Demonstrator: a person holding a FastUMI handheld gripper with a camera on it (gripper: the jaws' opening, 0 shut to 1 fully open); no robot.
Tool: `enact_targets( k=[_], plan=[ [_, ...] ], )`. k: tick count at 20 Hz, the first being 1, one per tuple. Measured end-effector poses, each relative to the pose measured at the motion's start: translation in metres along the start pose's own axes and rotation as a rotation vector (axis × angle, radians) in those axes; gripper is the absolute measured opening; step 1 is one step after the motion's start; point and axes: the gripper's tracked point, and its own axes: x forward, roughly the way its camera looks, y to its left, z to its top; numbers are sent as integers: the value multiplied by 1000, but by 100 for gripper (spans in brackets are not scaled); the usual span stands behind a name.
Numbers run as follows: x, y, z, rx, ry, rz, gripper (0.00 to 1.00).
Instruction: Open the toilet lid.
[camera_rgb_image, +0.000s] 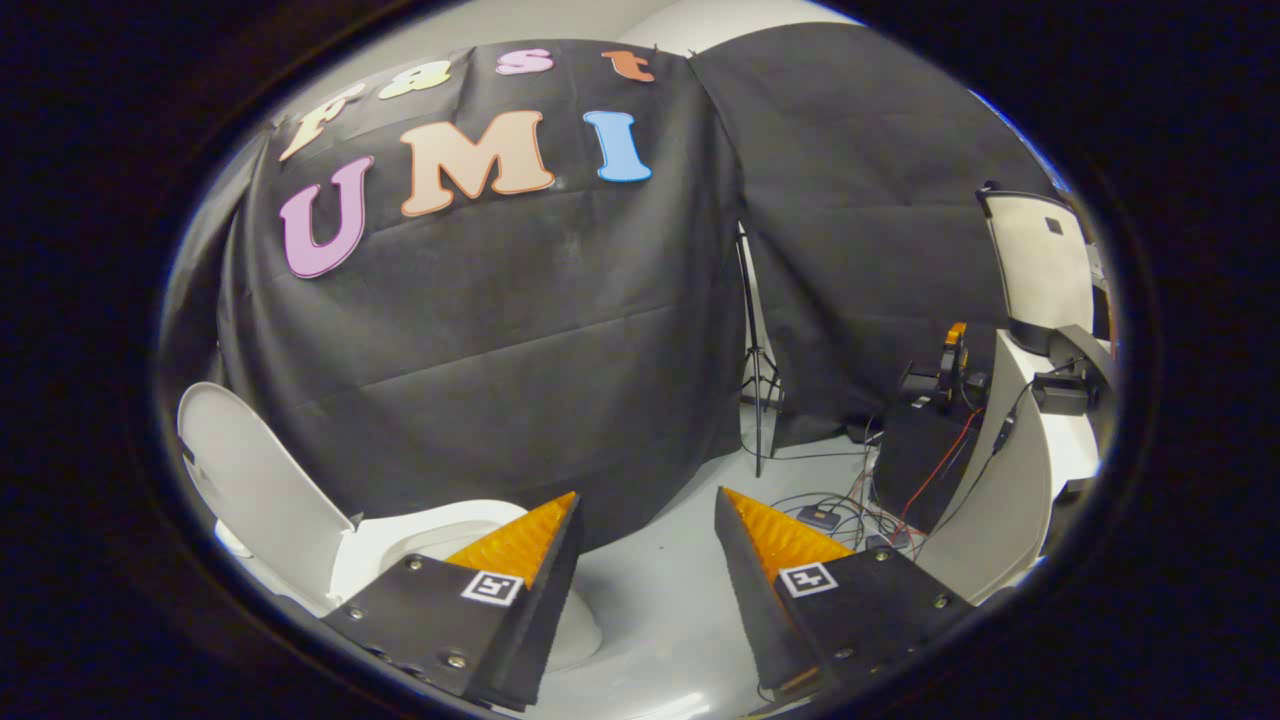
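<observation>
The white toilet lid (255, 490) stands raised, leaning back to the left of my fingers. Beside it the white toilet seat and bowl (440, 530) show, partly hidden behind my left finger (520, 555). My gripper (648, 500) is open, with nothing between its fingers but bare floor. It hangs to the right of the toilet, apart from the lid.
A light stand (757, 380) rises by the seam of the black cloth wall (500, 330). On the right are a white curved table (1000, 480) with a device (945, 375) and loose cables (850, 510) on the floor. A white panel (1040, 265) stands behind.
</observation>
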Motion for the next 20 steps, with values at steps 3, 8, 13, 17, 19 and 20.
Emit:
enact_targets(
  k=[3,8,13,17,19,20],
  plan=[
    [1,0,-1,0,4,-2,78],
    [2,0,-4,2,9,-1,78],
    [2,-3,-6,5,14,-5,78],
    [3,-3,-10,4,24,-6,78],
    [4,-1,-11,1,26,-4,78],
    [4,-2,-10,1,27,-5,78]
  ],
)
